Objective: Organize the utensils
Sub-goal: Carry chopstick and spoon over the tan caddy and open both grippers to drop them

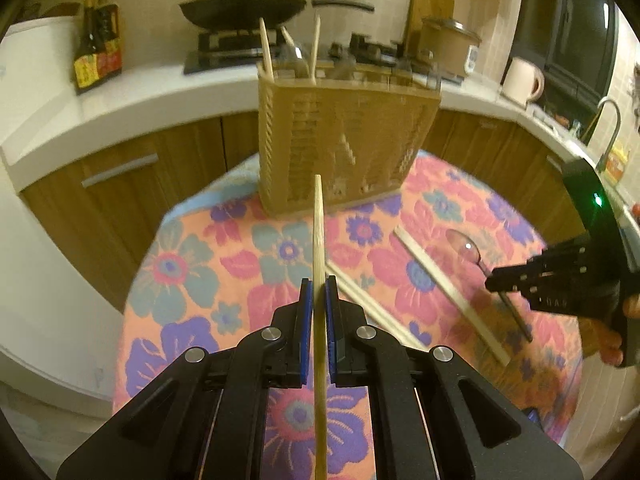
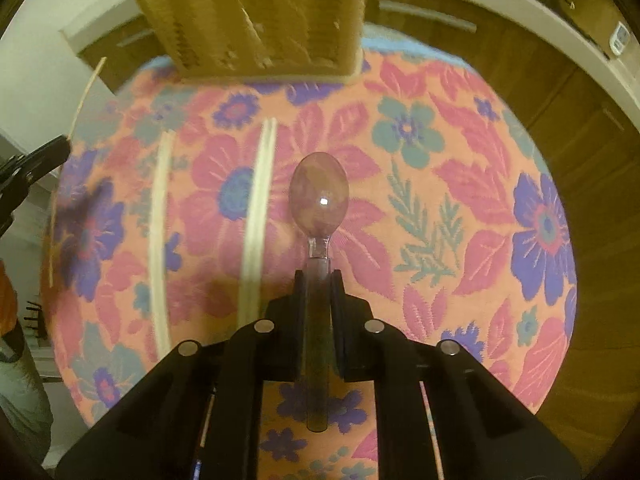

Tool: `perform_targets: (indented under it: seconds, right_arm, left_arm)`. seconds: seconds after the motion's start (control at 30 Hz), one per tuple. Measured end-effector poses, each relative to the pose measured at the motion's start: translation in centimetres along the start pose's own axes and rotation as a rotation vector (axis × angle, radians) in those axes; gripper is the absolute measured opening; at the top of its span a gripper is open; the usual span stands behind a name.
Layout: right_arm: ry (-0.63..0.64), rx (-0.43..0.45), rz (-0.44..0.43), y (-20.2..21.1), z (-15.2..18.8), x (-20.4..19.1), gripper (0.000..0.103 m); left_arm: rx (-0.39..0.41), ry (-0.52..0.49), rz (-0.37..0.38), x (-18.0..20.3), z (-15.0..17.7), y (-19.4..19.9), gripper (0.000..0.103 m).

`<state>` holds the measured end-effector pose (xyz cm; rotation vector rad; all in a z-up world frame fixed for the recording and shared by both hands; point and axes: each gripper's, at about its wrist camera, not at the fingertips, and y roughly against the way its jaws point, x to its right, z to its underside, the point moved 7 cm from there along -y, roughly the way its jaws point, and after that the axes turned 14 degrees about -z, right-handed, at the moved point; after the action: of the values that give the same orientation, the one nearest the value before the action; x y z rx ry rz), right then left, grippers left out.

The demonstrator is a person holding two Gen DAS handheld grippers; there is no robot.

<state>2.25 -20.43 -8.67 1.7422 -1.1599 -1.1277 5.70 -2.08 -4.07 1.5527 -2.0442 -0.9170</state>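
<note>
The step in hand, as judged, was collection of loose utensils from the table for transfer to the holder; both tools had a piece between their jaws.

The left gripper (image 1: 319, 286), black with blue pads, was closed on a single pale wooden chopstick (image 1: 318, 216), which ran along the line of the fingers and pointed toward the tan slatted plastic utensil holder (image 1: 344, 148). The chopstick appeared clear of the floral tablecloth (image 1: 224, 248), pink, purple and teal on orange. The holder stood upright at the far edge of the table and already held several upright chopsticks (image 1: 265, 50) at its left end.

The right gripper (image 2: 318, 280), all black, had its jaws drawn in about the handle of a translucent pinkish plastic spoon (image 2: 319, 196), bowl forward. The pads pressed on the handle. Whether the spoon had left the cloth could not be told.

Remaining on the cloth: a pair of pale chopsticks (image 2: 260, 208) just beside the spoon, and a further one (image 2: 161, 232) to their left.

The next move, in my judgement, calls for carrying the chopstick above the holder's rim, tipping it upright and lowering it into the chopstick compartment; the spoon requires a separate compartment. The spoon's smooth, rounded handle may slip or rotate in the grip.
</note>
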Motion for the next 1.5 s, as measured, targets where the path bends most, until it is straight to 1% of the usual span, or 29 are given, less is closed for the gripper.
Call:
perform_targets:
  seconds: [0.13, 0.2, 0.3, 0.33, 0.43, 0.5, 0.57, 0.67, 0.7, 0.8, 0.87, 0.93, 1.03, 1.17, 1.23, 1.3, 1.5]
  right_arm:
    - [0.043, 0.081, -0.044, 2.7, -0.7, -1.1, 0.010]
    - [0.070, 0.129, -0.072, 4.6, -1.4, -1.4, 0.010]
    - [0.119, 0.224, -0.114, 7.4, -2.7, -2.5, 0.010]
    - [0.129, 0.247, -0.124, 8.1, -3.4, -2.8, 0.010]
    - [0.168, 0.334, -0.156, 10.2, -5.2, -3.2, 0.010]
    - [0.191, 0.389, -0.163, 11.4, -6.3, -3.8, 0.010]
    - [0.213, 0.458, -0.174, 13.1, -8.1, -4.4, 0.010]
    - [0.221, 0.536, -0.175, 15.0, -10.7, -4.9, 0.010]
    - [0.220, 0.555, -0.175, 15.3, -11.4, -4.8, 0.010]
    - [0.211, 0.652, -0.174, 16.4, -14.6, -4.9, 0.010]
    - [0.209, 0.705, -0.168, 16.6, -16.3, -4.8, 0.010]
    - [0.206, 0.757, -0.165, 16.4, -18.0, -4.8, 0.010]
    - [0.203, 0.815, -0.180, 15.7, -19.8, -4.9, 0.010]
    - [0.201, 0.858, -0.154, 13.8, -21.6, -5.0, 0.010]
    - [0.200, 0.856, -0.145, 12.6, -22.2, -5.0, 0.010]
    - [0.179, 0.851, -0.150, 11.5, -22.7, -4.5, 0.010]
    - [0.177, 0.832, -0.158, 9.8, -22.6, -4.2, 0.010]
  left_arm:
    - [0.066, 0.036, 0.019, -0.3, -1.6, 1.7, 0.004]
    - [0.114, 0.059, 0.030, -0.6, -2.8, 2.7, 0.004]
    - [0.173, 0.084, 0.048, -0.8, -4.8, 3.9, 0.004]
    - [0.199, 0.093, 0.055, -0.9, -5.7, 4.4, 0.004]
    - [0.232, 0.080, 0.060, -0.6, -8.0, 5.0, 0.004]
    - [0.284, 0.083, 0.055, -0.7, -10.2, 5.7, 0.004]
    - [0.331, 0.091, 0.060, -0.6, -12.2, 6.4, 0.004]
    - [0.407, 0.108, 0.065, -0.5, -15.4, 7.0, 0.004]
    - [0.424, 0.113, 0.068, -0.4, -16.0, 7.0, 0.004]
    - [0.475, 0.131, 0.059, -0.2, -18.4, 6.5, 0.004]
    - [0.508, 0.149, 0.074, 0.0, -19.7, 5.7, 0.004]
    - [0.537, 0.162, 0.083, 0.0, -20.4, 5.1, 0.004]
    - [0.589, 0.185, 0.058, -0.2, -21.3, 3.7, 0.004]
    - [0.640, 0.232, 0.027, -1.2, -21.8, 1.9, 0.004]
    - [0.664, 0.251, -0.001, -1.7, -21.7, 1.2, 0.004]
    - [0.663, 0.264, 0.000, -1.8, -21.7, 0.7, 0.004]
    - [0.637, 0.269, 0.008, -2.0, -20.9, -1.2, 0.005]
